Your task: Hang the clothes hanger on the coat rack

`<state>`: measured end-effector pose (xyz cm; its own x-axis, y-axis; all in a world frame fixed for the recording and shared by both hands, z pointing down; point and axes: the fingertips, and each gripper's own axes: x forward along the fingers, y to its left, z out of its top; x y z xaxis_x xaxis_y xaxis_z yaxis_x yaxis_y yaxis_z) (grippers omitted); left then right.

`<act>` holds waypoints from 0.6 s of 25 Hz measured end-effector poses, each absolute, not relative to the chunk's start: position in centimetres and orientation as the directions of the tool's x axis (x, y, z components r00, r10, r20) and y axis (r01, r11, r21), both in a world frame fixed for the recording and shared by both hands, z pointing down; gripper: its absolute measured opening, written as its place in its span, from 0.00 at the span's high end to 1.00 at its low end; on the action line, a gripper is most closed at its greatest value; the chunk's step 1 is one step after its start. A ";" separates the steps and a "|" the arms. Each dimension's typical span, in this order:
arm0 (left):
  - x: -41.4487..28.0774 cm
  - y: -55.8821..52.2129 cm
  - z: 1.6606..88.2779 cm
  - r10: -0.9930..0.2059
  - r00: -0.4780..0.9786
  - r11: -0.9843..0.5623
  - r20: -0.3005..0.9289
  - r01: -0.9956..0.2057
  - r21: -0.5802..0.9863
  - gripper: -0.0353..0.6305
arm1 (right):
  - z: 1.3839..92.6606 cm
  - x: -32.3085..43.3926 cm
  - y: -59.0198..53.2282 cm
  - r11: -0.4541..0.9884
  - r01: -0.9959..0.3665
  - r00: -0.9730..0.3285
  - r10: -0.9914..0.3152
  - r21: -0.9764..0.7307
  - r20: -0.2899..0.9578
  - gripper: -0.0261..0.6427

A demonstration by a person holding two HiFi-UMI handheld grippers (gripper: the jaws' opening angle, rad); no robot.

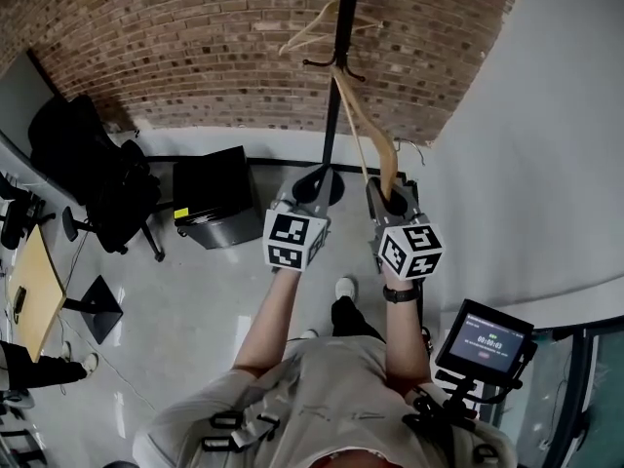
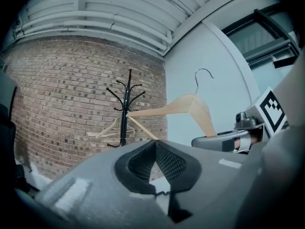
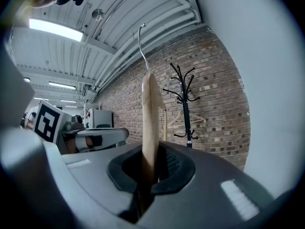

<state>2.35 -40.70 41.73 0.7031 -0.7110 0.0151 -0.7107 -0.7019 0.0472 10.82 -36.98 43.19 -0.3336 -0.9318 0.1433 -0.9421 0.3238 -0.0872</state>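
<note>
A light wooden clothes hanger (image 3: 151, 118) with a metal hook (image 3: 141, 42) stands upright between the jaws of my right gripper (image 3: 151, 163), which is shut on its lower end. In the head view the hanger (image 1: 366, 139) slants up from the right gripper (image 1: 390, 201) toward the black coat rack (image 1: 341, 27). The coat rack stands a short way ahead against the brick wall, and another pale hanger (image 1: 312, 27) hangs on it. My left gripper (image 1: 310, 191) is level beside the right one, shut and empty (image 2: 155, 149). In the left gripper view the held hanger (image 2: 190, 109) shows to the right of the rack (image 2: 126, 109).
A black cabinet (image 1: 214, 198) stands left of the rack's round base (image 1: 322, 183). A black office chair (image 1: 97, 174) and a wooden table (image 1: 34, 281) are further left. A white wall (image 1: 546, 164) runs close on the right. A small screen (image 1: 485, 339) sits by my right hip.
</note>
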 end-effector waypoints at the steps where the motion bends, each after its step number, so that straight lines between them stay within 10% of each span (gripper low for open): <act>1: 2.7 -41.9 41.8 -0.712 0.702 -0.701 0.015 -0.712 0.048 0.94 | 43.5 11.2 -38.2 0.340 -0.936 -0.350 -0.925 -0.091 0.149 0.96; 15: 8.5 -59.7 37.5 -0.798 0.600 -0.601 -0.045 -0.799 -0.008 0.94 | 43.5 16.4 -58.4 0.633 -0.773 -0.623 -0.739 -0.053 0.257 0.95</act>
<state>8.48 -59.74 37.53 0.6004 -0.7984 -0.0448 -0.7994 -0.6007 -0.0080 16.41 -58.38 43.48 -0.6227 -0.7389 0.2574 -0.7726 0.6327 -0.0530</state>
